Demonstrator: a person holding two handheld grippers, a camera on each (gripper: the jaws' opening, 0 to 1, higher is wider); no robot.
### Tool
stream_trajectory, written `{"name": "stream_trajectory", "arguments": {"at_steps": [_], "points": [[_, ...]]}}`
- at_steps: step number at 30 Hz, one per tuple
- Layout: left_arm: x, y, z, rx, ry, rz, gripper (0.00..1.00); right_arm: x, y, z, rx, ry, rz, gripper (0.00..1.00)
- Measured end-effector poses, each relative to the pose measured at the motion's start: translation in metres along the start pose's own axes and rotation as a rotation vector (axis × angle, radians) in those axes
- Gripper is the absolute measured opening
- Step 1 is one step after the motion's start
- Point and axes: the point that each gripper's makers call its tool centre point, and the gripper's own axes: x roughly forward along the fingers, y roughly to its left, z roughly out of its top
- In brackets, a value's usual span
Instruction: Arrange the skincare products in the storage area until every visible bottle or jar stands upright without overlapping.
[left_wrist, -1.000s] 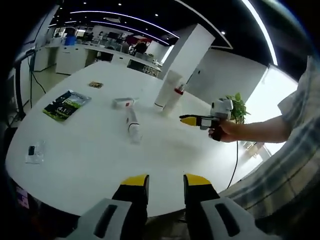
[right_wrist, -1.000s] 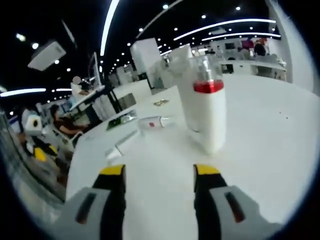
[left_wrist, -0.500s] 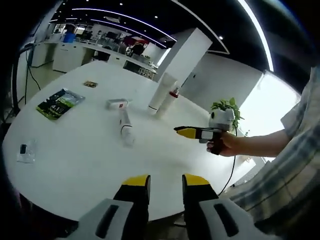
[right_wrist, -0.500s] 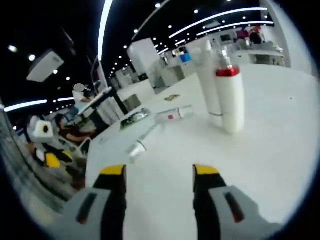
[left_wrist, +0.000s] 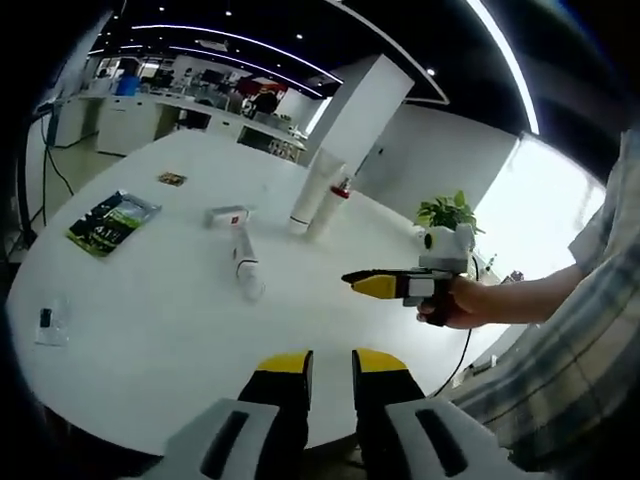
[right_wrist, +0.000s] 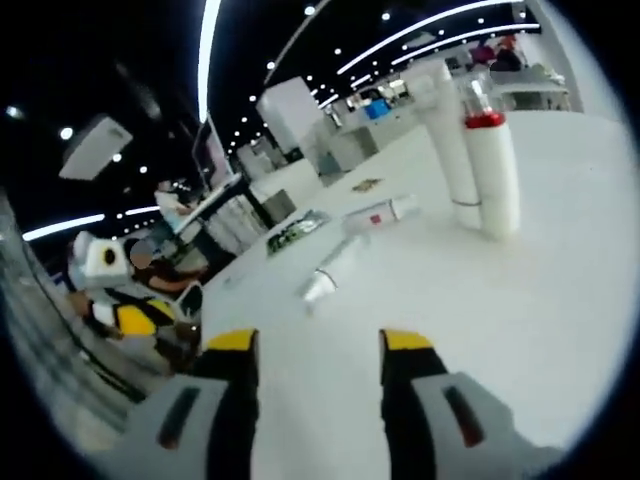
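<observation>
1. Open-plan office, dark ceiling crossed by curved light strips, a white square column and rows of workstations at the back. In the left gripper view a large round white desk (left_wrist: 150, 310) takes up the lower left.
2. Four skincare products are on that desk. Two stand upright side by side at the far side: a tall white tube (left_wrist: 308, 192) and, just beside it, a white bottle with a red collar (left_wrist: 328, 208). Two lie flat nearer the middle: a short white tube with a red mark (left_wrist: 228, 215) and a long white tube (left_wrist: 247, 272), near each other but apart.
3. One green packet (left_wrist: 110, 221) lies flat toward the desk's left edge, one small dark card (left_wrist: 171, 180) farther back, and one clear sachet (left_wrist: 48, 322) at the near left edge. One potted plant (left_wrist: 444, 212) stands beyond the desk.
4. The left gripper (left_wrist: 330, 365) has its yellow-tipped jaws nearly closed, holding nothing, over the near edge. The right gripper (left_wrist: 372, 283), in a person's hand (left_wrist: 470, 302), comes in from the right above the desk; I cannot tell its jaw state here.
5. In the right gripper view the same four products appear, two standing at upper right, two lying on the desk behind the jaws. The right gripper's jaws are open and empty. The left gripper shows at the far left.
</observation>
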Motion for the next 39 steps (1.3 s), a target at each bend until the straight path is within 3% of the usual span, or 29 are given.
{"name": "stream_trajectory", "arguments": {"at_steps": [7,12,20,22,27,33,37,39], "points": [[0.000,-0.003,-0.011,-0.005,0.035,-0.008,0.17,0.014,0.019,-0.001,0.007,0.001,0.023,0.47],[-0.002,-0.007,-0.015,0.023,0.041,-0.004,0.17,0.026,0.023,-0.004,0.030,0.019,0.011,0.46],[-0.014,0.001,-0.023,-0.012,0.034,0.035,0.17,0.060,0.026,0.001,0.026,0.063,-0.003,0.45],[-0.015,0.001,-0.023,-0.015,0.034,0.041,0.17,0.069,0.022,-0.002,0.041,0.124,-0.033,0.46],[-0.022,0.002,-0.024,-0.018,0.032,0.055,0.17,0.096,0.011,0.009,-0.005,0.141,-0.106,0.54],[-0.031,0.007,-0.027,-0.032,0.026,0.084,0.17,0.128,0.002,0.018,-0.067,0.192,-0.163,0.56],[-0.039,0.014,-0.026,-0.046,0.015,0.111,0.17,0.137,-0.016,0.013,-0.144,0.290,-0.248,0.54],[-0.041,0.016,-0.025,-0.055,0.009,0.120,0.17,0.141,-0.018,0.015,-0.191,0.303,-0.252,0.48]]}}
